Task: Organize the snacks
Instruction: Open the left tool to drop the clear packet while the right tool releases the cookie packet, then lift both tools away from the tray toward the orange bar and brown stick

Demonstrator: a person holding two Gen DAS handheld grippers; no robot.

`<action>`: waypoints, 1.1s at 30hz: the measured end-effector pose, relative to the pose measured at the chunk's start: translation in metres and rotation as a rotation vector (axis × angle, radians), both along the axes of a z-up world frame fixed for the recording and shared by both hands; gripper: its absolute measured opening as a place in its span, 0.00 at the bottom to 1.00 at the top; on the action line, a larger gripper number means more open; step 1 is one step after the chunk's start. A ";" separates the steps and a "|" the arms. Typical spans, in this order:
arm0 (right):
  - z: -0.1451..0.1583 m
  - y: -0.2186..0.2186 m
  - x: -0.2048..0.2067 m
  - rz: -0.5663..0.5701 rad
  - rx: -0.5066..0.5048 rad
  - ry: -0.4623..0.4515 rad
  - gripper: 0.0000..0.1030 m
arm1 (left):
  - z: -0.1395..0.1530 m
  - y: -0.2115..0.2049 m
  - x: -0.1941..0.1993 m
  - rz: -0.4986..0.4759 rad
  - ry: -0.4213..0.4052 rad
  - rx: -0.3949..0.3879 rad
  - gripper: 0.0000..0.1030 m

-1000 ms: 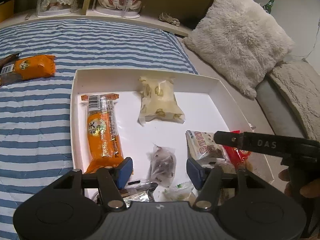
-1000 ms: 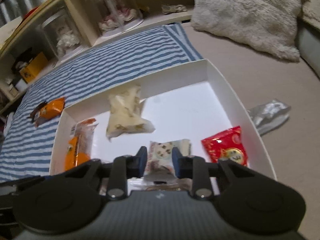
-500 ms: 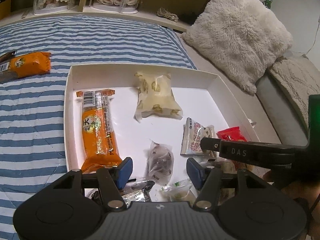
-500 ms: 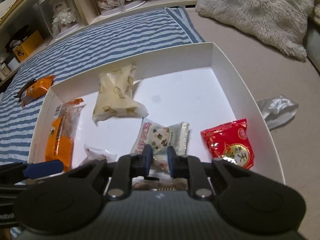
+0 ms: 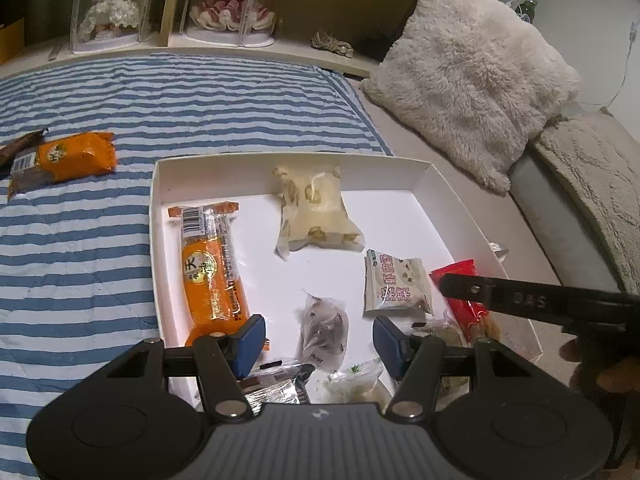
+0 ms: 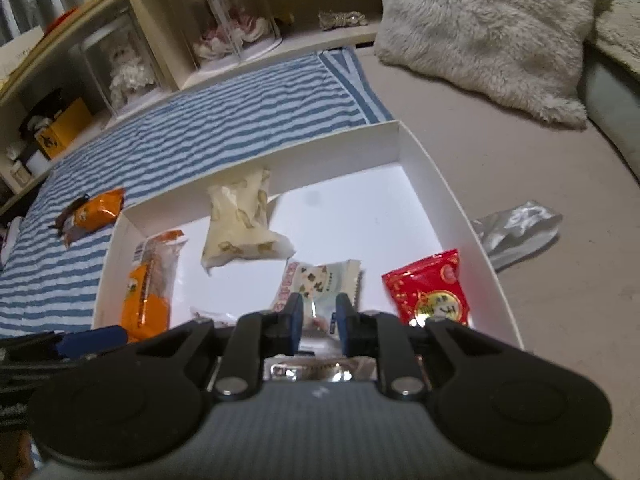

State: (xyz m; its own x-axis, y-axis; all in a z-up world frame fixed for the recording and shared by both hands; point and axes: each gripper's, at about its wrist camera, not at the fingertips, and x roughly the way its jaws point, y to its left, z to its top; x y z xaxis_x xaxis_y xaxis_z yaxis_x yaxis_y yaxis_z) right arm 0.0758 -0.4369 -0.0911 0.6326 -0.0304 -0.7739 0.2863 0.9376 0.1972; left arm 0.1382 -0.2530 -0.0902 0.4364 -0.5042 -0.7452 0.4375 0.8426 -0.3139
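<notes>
Left gripper (image 5: 319, 338) hovering over the near end of the white tray (image 5: 448, 188) with fingers wide apart and nothing between them, clear dark snack (image 5: 324, 326) right ahead in the gap, long orange pack (image 5: 212, 276) just off to its left. Right gripper (image 6: 318, 322) lower over the same tray with fingers narrowed but a gap showing, not clamped on anything, the white-green packet (image 6: 320, 280) straight in front, red packet (image 6: 430, 286) to its right. Cream bag (image 6: 240, 222) further ahead; second orange pack (image 5: 66, 156) far left, out on the striped blanket (image 5: 160, 100).
</notes>
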 end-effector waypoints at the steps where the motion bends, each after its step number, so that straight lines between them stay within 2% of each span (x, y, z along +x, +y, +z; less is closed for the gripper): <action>1: 0.002 0.000 -0.003 0.001 0.001 -0.004 0.22 | 0.001 0.001 -0.001 0.002 -0.002 0.001 0.59; 4: 0.009 0.002 -0.013 0.011 0.005 -0.016 0.26 | 0.006 0.004 -0.004 0.006 -0.008 0.003 0.59; 7: 0.014 0.005 -0.022 0.016 -0.013 -0.019 0.45 | 0.010 0.006 -0.007 0.006 -0.015 0.008 0.60; 9: 0.018 0.007 -0.027 0.019 -0.029 -0.021 0.65 | 0.012 0.009 -0.009 0.008 -0.020 0.013 0.65; 10: 0.020 0.008 -0.031 0.020 -0.035 -0.024 0.69 | 0.014 0.010 -0.010 0.011 -0.025 0.016 0.70; 12: 0.024 0.010 -0.036 0.020 -0.050 -0.032 0.84 | 0.016 0.013 -0.012 0.019 -0.034 0.024 0.78; 15: 0.026 0.010 -0.041 0.011 -0.070 -0.030 0.95 | 0.019 0.019 -0.013 0.030 -0.047 0.038 0.86; 17: 0.026 0.012 -0.042 0.012 -0.083 -0.035 0.98 | 0.021 0.023 -0.013 0.044 -0.053 0.047 0.94; 20: 0.029 0.016 -0.043 0.014 -0.102 -0.041 0.99 | 0.024 0.030 -0.011 0.058 -0.064 0.058 1.00; 27: 0.035 0.026 -0.044 0.027 -0.144 -0.050 0.99 | 0.024 0.047 -0.005 0.081 -0.079 0.099 1.00; 33: 0.037 0.030 -0.039 0.041 -0.129 -0.069 0.99 | 0.023 0.074 0.006 0.118 -0.088 0.104 1.00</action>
